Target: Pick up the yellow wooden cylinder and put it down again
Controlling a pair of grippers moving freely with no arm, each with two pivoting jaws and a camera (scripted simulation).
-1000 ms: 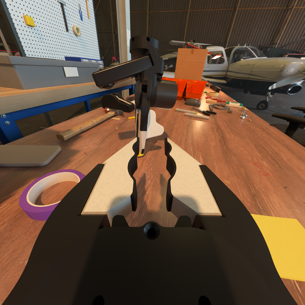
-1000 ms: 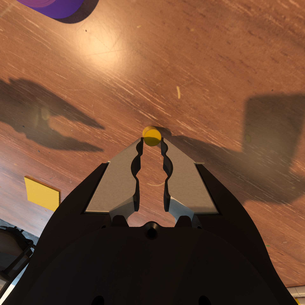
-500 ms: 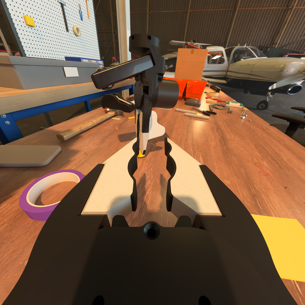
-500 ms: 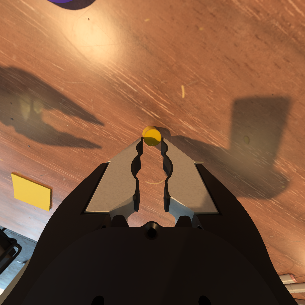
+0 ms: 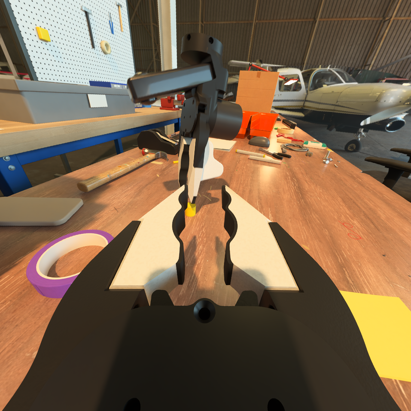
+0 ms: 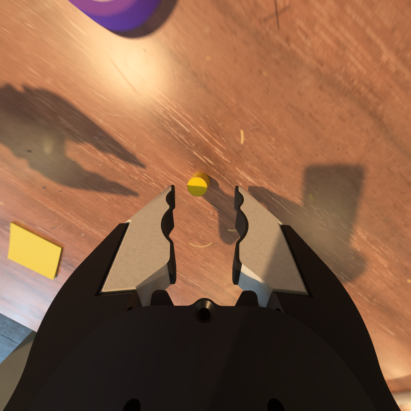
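Yellow wooden cylinder (image 6: 197,185) stands upright on the wooden surface (image 6: 289,89), free of any grip. Right gripper (image 6: 204,189) hangs right above it, pointing down, jaws spread wide, not touching the cylinder; the cylinder sits off-centre, nearer one finger. Left gripper (image 5: 203,189) hovers low over the surface, jaws part-open and empty, aimed toward the cylinder (image 5: 190,209).

Judgement: put-down looks done, retreat is the step in hand. Best to lift the right gripper straight up, keep jaws wide, no sideways drift, since the near fingertip could clip and topple the cylinder. Purple tape roll (image 5: 66,260) and yellow pad (image 6: 33,250) lie well apart, no obstacle.
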